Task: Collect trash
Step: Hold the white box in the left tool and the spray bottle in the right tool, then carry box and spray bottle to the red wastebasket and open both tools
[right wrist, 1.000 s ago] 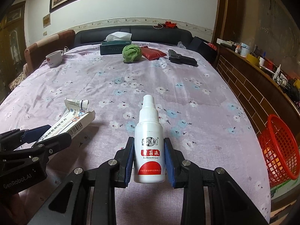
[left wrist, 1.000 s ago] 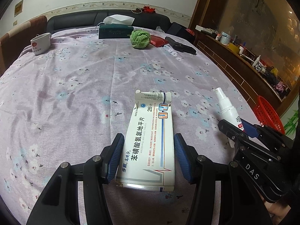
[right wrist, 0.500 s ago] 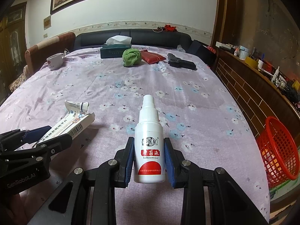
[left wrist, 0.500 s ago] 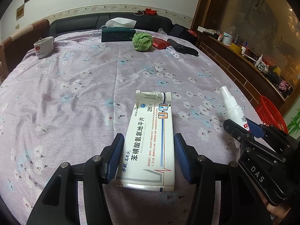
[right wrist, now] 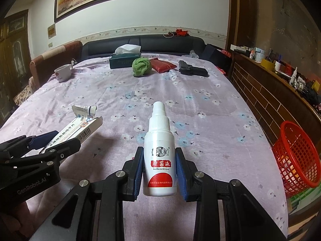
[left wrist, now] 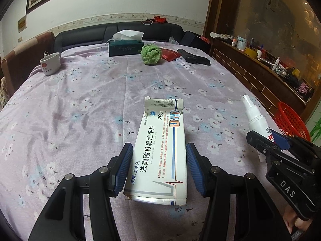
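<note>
A white medicine box (left wrist: 158, 160) with blue print and an open, torn far flap is held clear of the purple flowered bedspread (left wrist: 80, 100). My left gripper (left wrist: 159, 147) is shut on its long sides. The right wrist view has the same box (right wrist: 80, 128) and left gripper (right wrist: 58, 140) at the left. A white spray bottle (right wrist: 159, 140) with a red label stands upright, and my right gripper (right wrist: 159, 150) is shut on its body. From the left wrist, that bottle (left wrist: 254, 116) and right gripper (left wrist: 264, 136) are at the right.
A red mesh basket (right wrist: 297, 156) stands on the floor off the bed's right edge. At the bed's far end lie a tissue box (right wrist: 124, 60), a green cloth ball (right wrist: 141, 66), a red pouch (right wrist: 162, 65), a black pistol-shaped object (right wrist: 191, 70) and a cup (right wrist: 63, 73). A cluttered brick ledge (right wrist: 280, 70) runs along the right.
The left gripper has tipped up a little with the box, so more of the far wall shows. Both grips are as before.
</note>
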Motion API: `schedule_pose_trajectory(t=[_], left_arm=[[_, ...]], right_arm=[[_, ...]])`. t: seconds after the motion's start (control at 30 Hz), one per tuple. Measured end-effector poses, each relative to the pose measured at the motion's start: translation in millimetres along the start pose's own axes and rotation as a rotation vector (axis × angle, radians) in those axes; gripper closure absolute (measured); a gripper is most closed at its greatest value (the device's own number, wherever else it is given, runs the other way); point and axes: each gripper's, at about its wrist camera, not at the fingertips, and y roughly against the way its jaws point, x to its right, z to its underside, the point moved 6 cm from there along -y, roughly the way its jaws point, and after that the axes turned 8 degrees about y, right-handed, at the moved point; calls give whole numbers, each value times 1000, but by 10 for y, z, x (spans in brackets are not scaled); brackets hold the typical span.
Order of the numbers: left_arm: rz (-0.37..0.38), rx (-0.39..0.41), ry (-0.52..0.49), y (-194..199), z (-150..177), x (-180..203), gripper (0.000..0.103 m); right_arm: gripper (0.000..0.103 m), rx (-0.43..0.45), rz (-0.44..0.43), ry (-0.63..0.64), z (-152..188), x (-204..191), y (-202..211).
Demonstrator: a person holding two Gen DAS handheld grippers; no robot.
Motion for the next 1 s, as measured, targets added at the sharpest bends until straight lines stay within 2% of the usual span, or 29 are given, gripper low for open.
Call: schedule_pose_trajectory(t=[0.4, 0.63, 0.77, 1.0], left_arm=[[5, 26, -44, 112, -65, 226, 50], [45, 37, -87, 174, -141, 534, 50], [94, 32, -125, 203, -196, 828, 50], [226, -14, -195, 174, -253, 1565, 50]], right_arm=[[71, 35, -2, -53, -3, 202, 211], [71, 65, 13, -104, 14, 462, 375], [71, 81, 28, -153, 52, 701, 480], [71, 117, 100, -303, 222, 1473, 738]])
